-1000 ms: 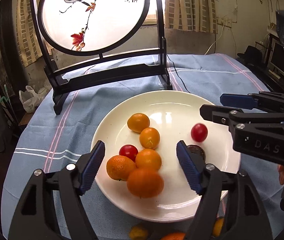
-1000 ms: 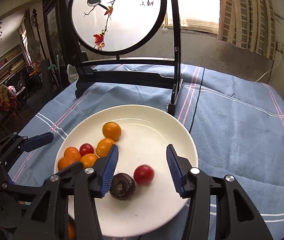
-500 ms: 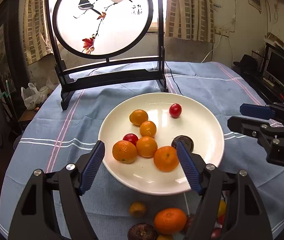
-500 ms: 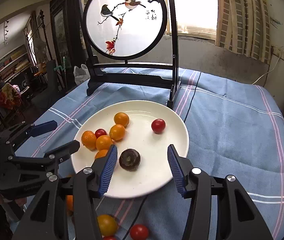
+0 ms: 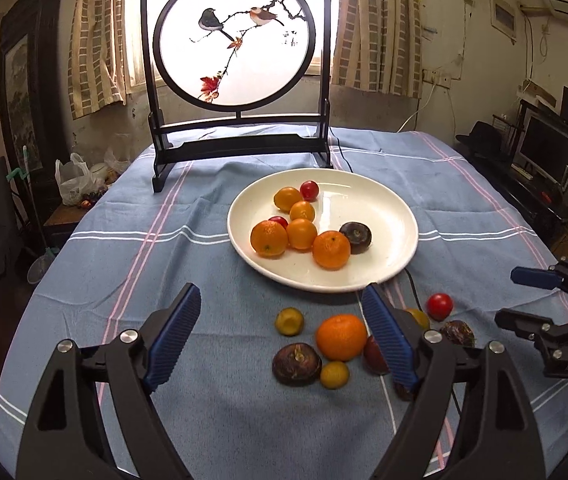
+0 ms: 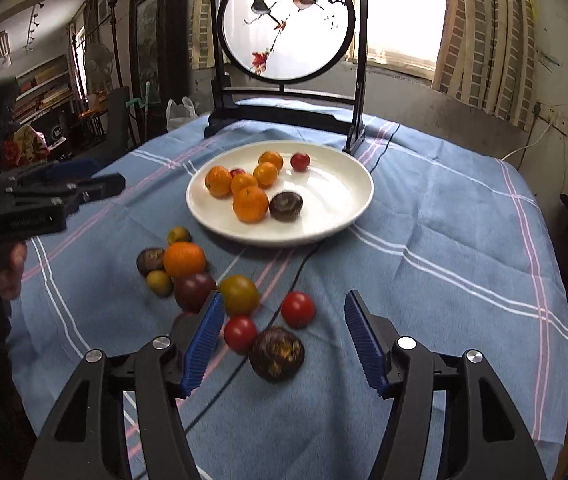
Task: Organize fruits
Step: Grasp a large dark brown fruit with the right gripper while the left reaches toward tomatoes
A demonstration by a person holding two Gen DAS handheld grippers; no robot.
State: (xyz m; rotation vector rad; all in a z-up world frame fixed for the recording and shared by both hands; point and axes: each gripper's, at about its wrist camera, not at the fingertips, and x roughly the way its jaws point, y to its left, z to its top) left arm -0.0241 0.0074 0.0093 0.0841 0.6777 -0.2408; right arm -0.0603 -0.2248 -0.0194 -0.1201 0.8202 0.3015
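Observation:
A white plate (image 5: 388, 216) (image 6: 336, 184) on the blue cloth holds several oranges, red tomatoes and one dark fruit (image 5: 356, 237). Loose fruit lies on the cloth in front of it: an orange (image 5: 341, 337) (image 6: 184, 259), dark fruits (image 5: 297, 363) (image 6: 277, 354), red tomatoes (image 5: 440, 306) (image 6: 297, 309) and small yellow ones (image 5: 289, 321). My left gripper (image 5: 284, 338) is open and empty, above the loose pile. My right gripper (image 6: 282, 342) is open and empty, over a red tomato (image 6: 240, 334) and the dark fruit; it also shows in the left wrist view (image 5: 524, 300).
A black-framed round bird screen (image 5: 236, 52) (image 6: 288, 24) stands at the table's far edge behind the plate. A thin black cable (image 6: 300, 264) runs from it under the plate across the cloth. Shelves and furniture ring the table.
Both grippers have pulled back and up from over the plate. The loose fruit in front of the plate has come into view. One red tomato on the plate rolled to its far side.

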